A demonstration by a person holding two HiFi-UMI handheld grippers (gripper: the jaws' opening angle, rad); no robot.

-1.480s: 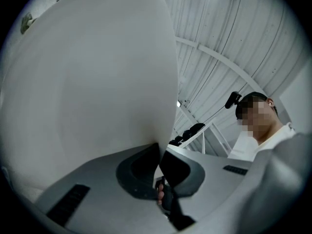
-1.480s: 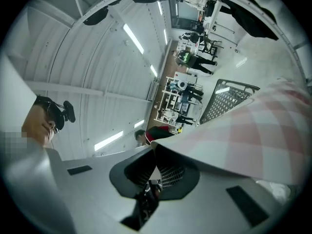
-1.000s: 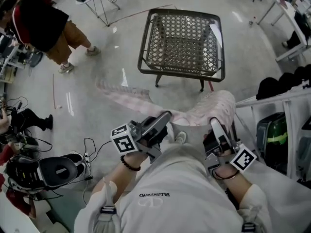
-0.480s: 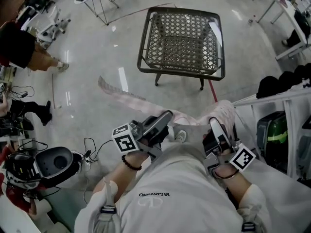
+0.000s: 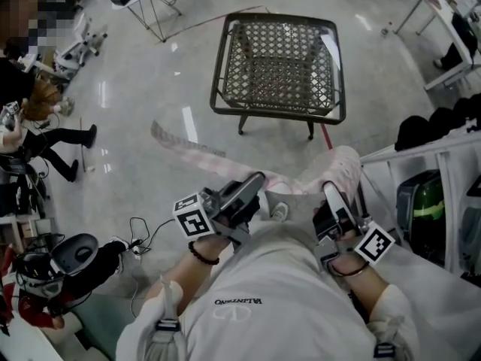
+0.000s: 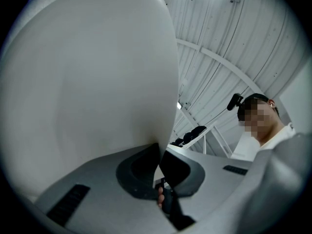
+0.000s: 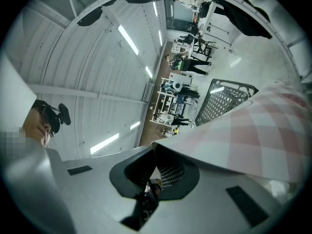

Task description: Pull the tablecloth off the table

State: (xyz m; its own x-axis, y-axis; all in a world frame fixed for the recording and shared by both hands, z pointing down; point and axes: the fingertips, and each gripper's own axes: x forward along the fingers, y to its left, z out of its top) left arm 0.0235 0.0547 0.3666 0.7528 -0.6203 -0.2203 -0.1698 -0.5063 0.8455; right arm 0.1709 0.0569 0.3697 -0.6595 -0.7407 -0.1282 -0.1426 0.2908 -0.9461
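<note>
While tablecloth [image 5: 334,168] stays gripped, bystander [image 5: 37,98] has retreated.

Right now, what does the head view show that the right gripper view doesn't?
Only the head view shows the left gripper and the far end of the pink checked tablecloth trailing across the floor. Only the right gripper view shows the right gripper close up, jaws shut on the cloth's edge, and the ceiling lights. Both show the tablecloth and the bare lattice table.
</note>
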